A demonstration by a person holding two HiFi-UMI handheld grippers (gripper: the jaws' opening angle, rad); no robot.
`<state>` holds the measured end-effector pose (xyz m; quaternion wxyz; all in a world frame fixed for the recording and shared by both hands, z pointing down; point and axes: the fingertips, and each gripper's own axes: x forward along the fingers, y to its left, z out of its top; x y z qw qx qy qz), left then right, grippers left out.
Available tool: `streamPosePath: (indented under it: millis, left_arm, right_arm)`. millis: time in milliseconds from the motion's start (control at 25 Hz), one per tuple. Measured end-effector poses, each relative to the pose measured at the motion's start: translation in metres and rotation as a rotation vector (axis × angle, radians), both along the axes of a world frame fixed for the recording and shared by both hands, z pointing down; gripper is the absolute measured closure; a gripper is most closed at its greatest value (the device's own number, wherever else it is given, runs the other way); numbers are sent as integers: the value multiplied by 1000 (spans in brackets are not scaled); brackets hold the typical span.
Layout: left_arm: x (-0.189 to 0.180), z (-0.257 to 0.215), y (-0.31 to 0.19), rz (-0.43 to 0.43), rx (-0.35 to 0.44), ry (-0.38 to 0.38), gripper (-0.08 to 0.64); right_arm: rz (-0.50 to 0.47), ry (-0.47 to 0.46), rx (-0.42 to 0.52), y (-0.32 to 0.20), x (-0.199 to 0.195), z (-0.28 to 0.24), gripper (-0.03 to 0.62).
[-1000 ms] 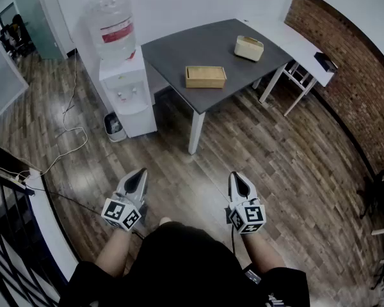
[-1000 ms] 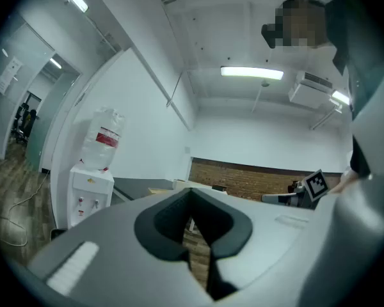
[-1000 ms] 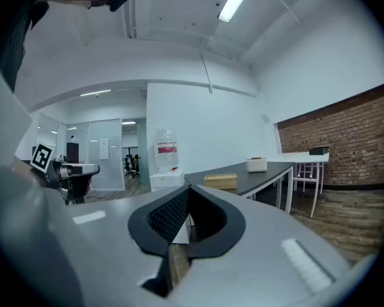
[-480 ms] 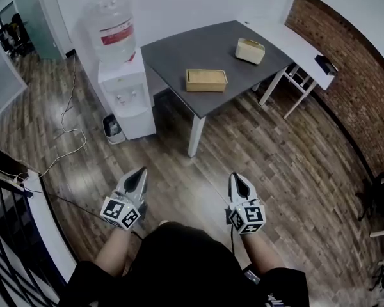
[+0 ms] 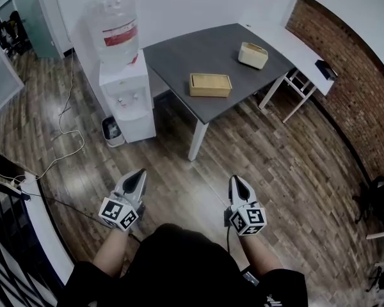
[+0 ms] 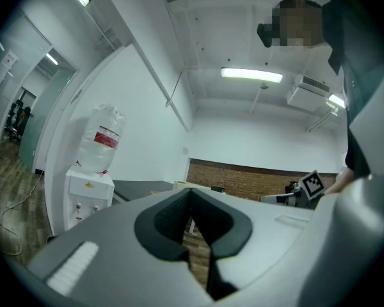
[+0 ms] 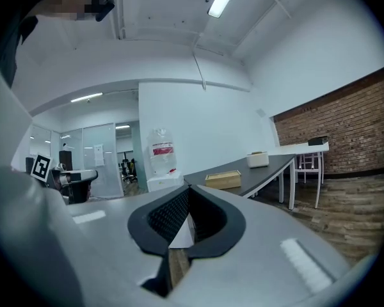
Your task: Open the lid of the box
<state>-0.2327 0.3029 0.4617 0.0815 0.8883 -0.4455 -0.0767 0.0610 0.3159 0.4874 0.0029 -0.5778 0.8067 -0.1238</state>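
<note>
The wood-plank floor [image 5: 275, 165] takes up most of the head view, and a wide stretch of it lies between the person and the furniture, so the task is judged not yet begun. The dark grey table [image 5: 198, 53] stands far off, one corner pointing toward the person. A white desk [image 5: 294, 43] butts against its far right side, along the brick wall [image 5: 352, 75]. Left of the table is a white water dispenser [image 5: 127, 98] set against the wall, its bottle [image 5: 115, 25] upturned on top. Its likely power cable [image 5: 67, 117] trails across the floor to the left.

At the near edge, the left gripper [image 5: 138, 174] and the right gripper [image 5: 237, 181] are held side by side at waist height, both pointing toward the table. This looks like a carrying pose for walking up, not a reach. Each gripper's own view shows its jaws pressed together at the tips with nothing between them, sensible while there is nothing within reach.

The wooden box [image 5: 210, 85], shallow with its flat lid down, lies near the table's near right edge, well apart from both grippers. It is probably placed there to be reached from the front. A smaller cream box [image 5: 253, 55] sits farther back on the right; which of the two the task means cannot be told for certain. A little bin [image 5: 112, 130] stands at the dispenser's foot.
</note>
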Motion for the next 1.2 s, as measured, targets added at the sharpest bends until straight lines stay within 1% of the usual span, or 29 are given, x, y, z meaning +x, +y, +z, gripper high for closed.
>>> streamPosePath:
  millis: [200,360,480,600,760,920,1040,1120,1200]
  left_arm:
    - [-22,1,-7,-2,-1,32,560]
    - [-33,4,-5,24,-23,51,560]
    - [-37,4,-5,45,-16,49,560]
    - [-42,8,-10,47,-15,36,560]
    - [-38,15,-14,68,-34,-5,560]
    - [-35,21,-22,66,-47,4,560]
    - [-30,17,-31,41,-42,22,560]
    - [-26,15,-37,32,-34,16,560]
    - [-23,13,-45,28,-26,-4,560]
  right_arm:
    - [26,7,0,-10,-13,-5,589]
    - [58,33,-39,-8,-25,2,589]
    - [73,50,-63,-3,-32,9,589]
    - [73,74,-87,1,-37,14,589]
    - [84,83,-76,0,-32,7,589]
    - [97,62,-41,-7,-23,-6,589]
    - [73,82,-43,-19,-18,1,589]
    - [57,94,-53,-31,-15,10,589]
    - [57,86,-51,-49,-9,14,589]
